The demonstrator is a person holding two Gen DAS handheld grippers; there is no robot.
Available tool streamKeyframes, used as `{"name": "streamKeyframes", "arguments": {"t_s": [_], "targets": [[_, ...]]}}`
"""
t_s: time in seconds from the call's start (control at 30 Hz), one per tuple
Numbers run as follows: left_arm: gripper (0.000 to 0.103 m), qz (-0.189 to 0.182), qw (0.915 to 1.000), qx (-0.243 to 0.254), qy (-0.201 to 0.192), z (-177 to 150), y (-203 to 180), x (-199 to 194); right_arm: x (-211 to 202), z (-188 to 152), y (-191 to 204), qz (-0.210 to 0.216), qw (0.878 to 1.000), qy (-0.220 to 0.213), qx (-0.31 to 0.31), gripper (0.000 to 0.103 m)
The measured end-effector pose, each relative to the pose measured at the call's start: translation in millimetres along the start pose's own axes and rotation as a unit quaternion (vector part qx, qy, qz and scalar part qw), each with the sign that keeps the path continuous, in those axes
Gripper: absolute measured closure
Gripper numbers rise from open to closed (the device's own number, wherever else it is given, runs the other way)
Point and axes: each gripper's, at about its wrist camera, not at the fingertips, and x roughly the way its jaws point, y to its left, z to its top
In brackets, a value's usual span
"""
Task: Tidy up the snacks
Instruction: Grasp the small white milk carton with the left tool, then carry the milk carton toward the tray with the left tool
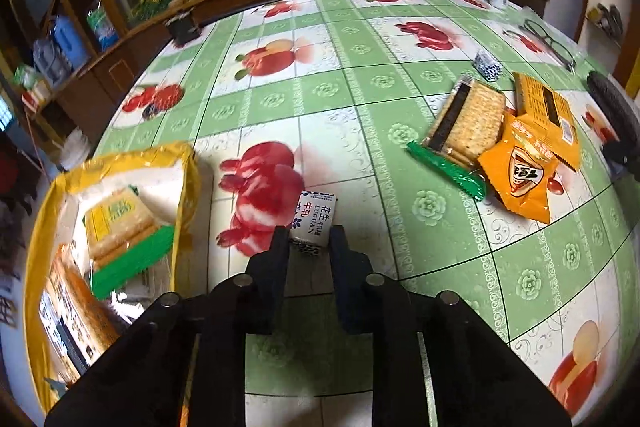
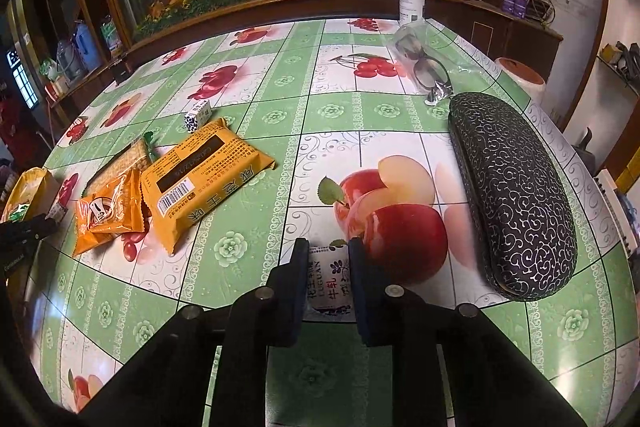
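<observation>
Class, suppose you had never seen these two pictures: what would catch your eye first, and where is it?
Each gripper pinches a small white candy: the left gripper holds one candy, the right gripper another. An open yellow bag of biscuits sits at far left, and a black patterned glasses case lies at right.

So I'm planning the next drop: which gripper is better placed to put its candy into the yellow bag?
Left. The left gripper holds its candy beside the yellow bag; the right gripper is far away.
</observation>
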Motion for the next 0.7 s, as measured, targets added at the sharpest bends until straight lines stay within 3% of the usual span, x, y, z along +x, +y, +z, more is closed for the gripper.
{"name": "streamKeyframes", "arguments": {"t_s": [0.3,0.7], "targets": [[0.087,-0.06,0.997,-0.048,0.011,2.8,7.8,5.1,-0.9,0.3,-2.2,0.011,1.0,-0.001,0.006,0.082],[0.087,-0.077,0.9948,-0.061,-0.024,-1.8,0.4,-30.2,-23.1,-1.7,5.4,0.043,0.999,-0.023,0.01,0.083]]}}
